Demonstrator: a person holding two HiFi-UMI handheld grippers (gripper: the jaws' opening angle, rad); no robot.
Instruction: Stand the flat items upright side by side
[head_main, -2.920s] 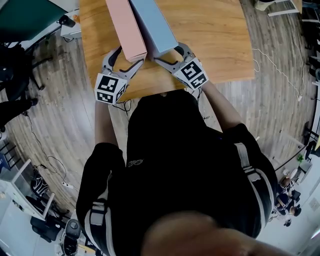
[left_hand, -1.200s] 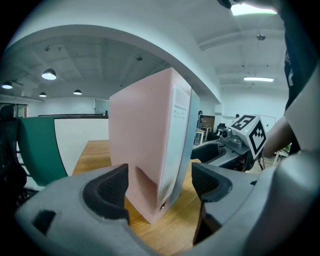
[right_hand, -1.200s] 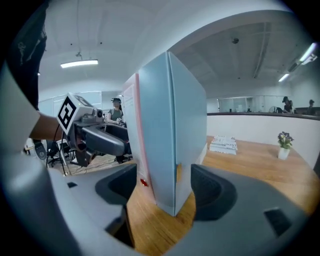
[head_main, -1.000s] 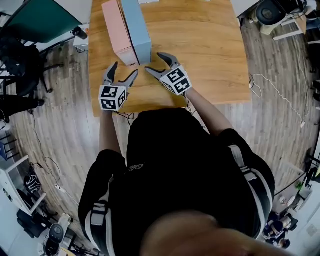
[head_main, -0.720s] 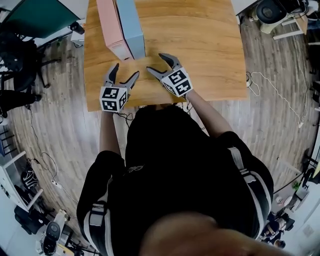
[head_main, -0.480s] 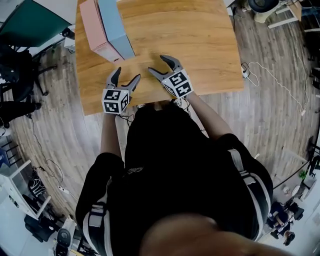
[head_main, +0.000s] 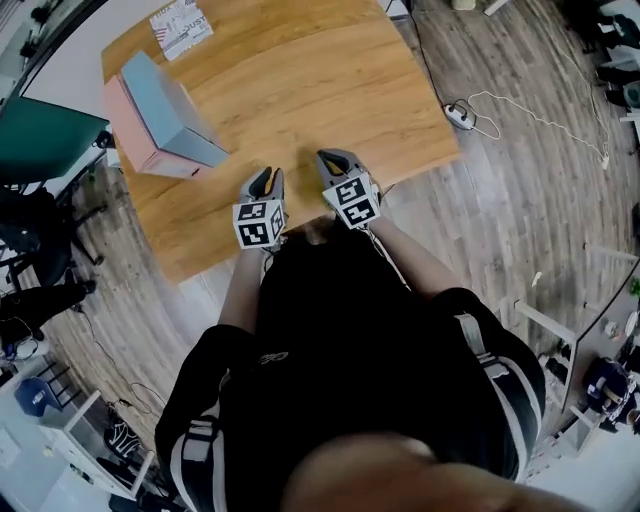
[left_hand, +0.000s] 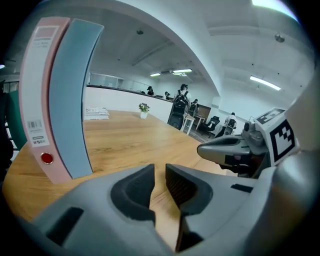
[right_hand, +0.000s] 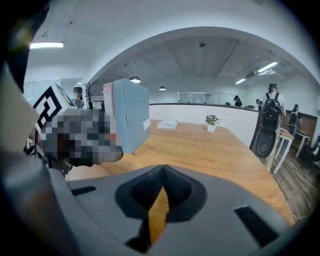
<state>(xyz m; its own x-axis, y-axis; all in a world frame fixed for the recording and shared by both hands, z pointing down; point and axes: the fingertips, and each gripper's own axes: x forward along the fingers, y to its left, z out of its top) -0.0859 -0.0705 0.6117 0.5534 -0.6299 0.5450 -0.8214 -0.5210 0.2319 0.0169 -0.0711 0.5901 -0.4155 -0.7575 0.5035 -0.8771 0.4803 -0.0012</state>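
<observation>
Wooden tabletop (head_main: 300, 80) bears the pink folder (head_main: 125, 135) and blue folder (head_main: 170, 115) upright, touching, well away from me; my left gripper (head_main: 266, 183) has its jaws closing on nothing, my right gripper (head_main: 337, 160) has them together, empty; standing looks done, so I'd simply back off

Left tool (head_main: 266, 179) closing empty, right tool (head_main: 338, 160) shut, both withdrawn from binders (head_main: 162, 108).
</observation>
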